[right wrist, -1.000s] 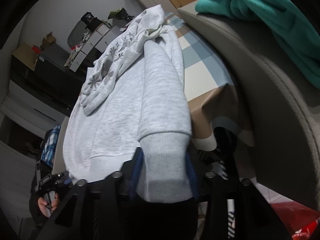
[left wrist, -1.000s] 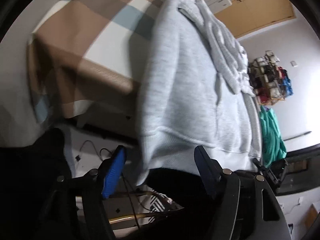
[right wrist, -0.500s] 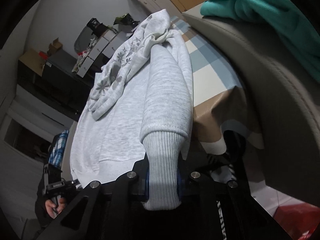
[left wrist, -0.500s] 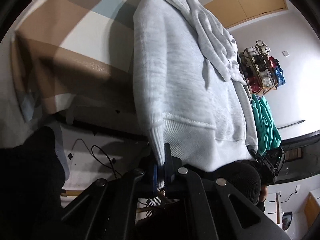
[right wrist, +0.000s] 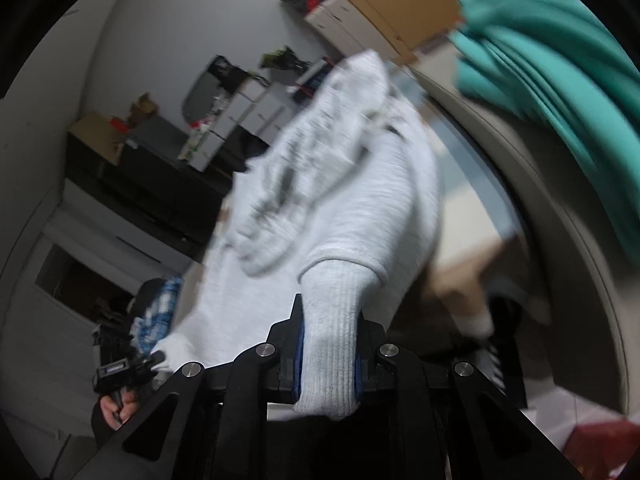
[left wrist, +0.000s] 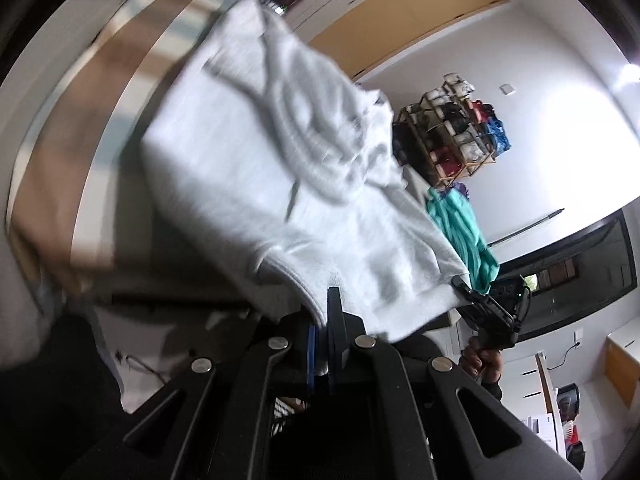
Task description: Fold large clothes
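Evidently both tongs were clamped on the grey sweatshirt [left wrist: 256, 168], left gripper [left wrist: 322, 344] on its hem, right gripper [right wrist: 328, 348] on a cuff [right wrist: 332, 332], raising that end off the checked table [left wrist: 80, 168] for folding.

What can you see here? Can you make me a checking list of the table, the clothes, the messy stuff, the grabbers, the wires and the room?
Surface: table with checked cloth, brown, white and pale blue, blurred.
Job's things: grey sweatshirt, its near edge held up by both grippers; its far part looks to lie on the table.
Clutter: teal garment on a grey seat back.
Grippers: left gripper shut on the sweatshirt's hem; right gripper shut on the ribbed cuff.
Cables: a thin dark one on the floor under the table, blurred.
Surroundings: wooden shelf rack, white drawer units, light wooden doors.
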A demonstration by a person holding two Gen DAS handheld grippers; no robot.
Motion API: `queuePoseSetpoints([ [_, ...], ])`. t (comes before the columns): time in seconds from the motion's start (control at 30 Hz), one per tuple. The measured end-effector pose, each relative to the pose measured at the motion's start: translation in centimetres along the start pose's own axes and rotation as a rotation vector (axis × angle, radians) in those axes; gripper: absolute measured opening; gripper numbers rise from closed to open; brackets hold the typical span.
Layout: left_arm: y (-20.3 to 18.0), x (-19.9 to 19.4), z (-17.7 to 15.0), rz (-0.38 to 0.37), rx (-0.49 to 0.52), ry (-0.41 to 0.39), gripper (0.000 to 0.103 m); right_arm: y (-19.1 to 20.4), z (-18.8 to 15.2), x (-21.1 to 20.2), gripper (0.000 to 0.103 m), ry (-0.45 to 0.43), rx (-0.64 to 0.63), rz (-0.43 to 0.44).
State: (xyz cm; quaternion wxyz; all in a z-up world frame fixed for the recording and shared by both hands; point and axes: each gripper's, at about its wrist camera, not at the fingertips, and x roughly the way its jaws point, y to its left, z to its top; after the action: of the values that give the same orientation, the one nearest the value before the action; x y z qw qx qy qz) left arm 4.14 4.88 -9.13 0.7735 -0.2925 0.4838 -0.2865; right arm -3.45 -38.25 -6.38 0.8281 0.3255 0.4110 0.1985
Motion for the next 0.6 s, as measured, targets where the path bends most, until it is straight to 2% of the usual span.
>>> queuePoseSetpoints([
  [0.07, -0.2, 0.6, 0.8, 0.005, -0.004, 0.027, 0.0, 1.2, 1.1, 0.1, 0.017, -0.016, -0.021, 0.006],
  [0.13, 1.2, 1.6, 0.8, 0.013, -0.064, 0.093, 0.001, 2.3, 2.2, 0.3, 0.017, -0.022, -0.04, 0.016],
  [0.17, 2.2, 2.3, 0.3, 0.015, -0.111, 0.132, 0.006, 2.5, 2.3, 0.4, 0.017, -0.022, -0.043, 0.018],
  [0.23, 3.7, 3.2, -0.7, 0.014, -0.183, 0.185, 0.031, 2.9, 2.6, 0.5, 0.017, -0.018, -0.049, 0.016],
  [0.27, 4.5, 3.4, -1.4, 0.021, -0.22, 0.182, 0.054, 3.0, 2.6, 0.5, 0.017, -0.017, -0.05, 0.018],
  [0.3, 4.7, 3.2, -1.8, 0.025, -0.235, 0.172, 0.063, 3.0, 2.6, 0.6, 0.017, -0.015, -0.046, 0.022],
  [0.43, 6.7, 4.0, -2.4, 0.054, -0.292, 0.152, 0.066, 2.5, 2.7, 0.4, 0.017, -0.005, -0.045, 0.025],
  [0.5, 7.3, 4.4, -2.5, 0.074, -0.306, 0.15, 0.074, 2.5, 2.7, 0.2, 0.017, 0.0, -0.048, 0.023],
  [0.6, 7.6, 5.4, -2.9, 0.085, -0.336, 0.132, 0.075, 2.4, 2.6, 0.1, 0.017, 0.01, -0.058, 0.025],
])
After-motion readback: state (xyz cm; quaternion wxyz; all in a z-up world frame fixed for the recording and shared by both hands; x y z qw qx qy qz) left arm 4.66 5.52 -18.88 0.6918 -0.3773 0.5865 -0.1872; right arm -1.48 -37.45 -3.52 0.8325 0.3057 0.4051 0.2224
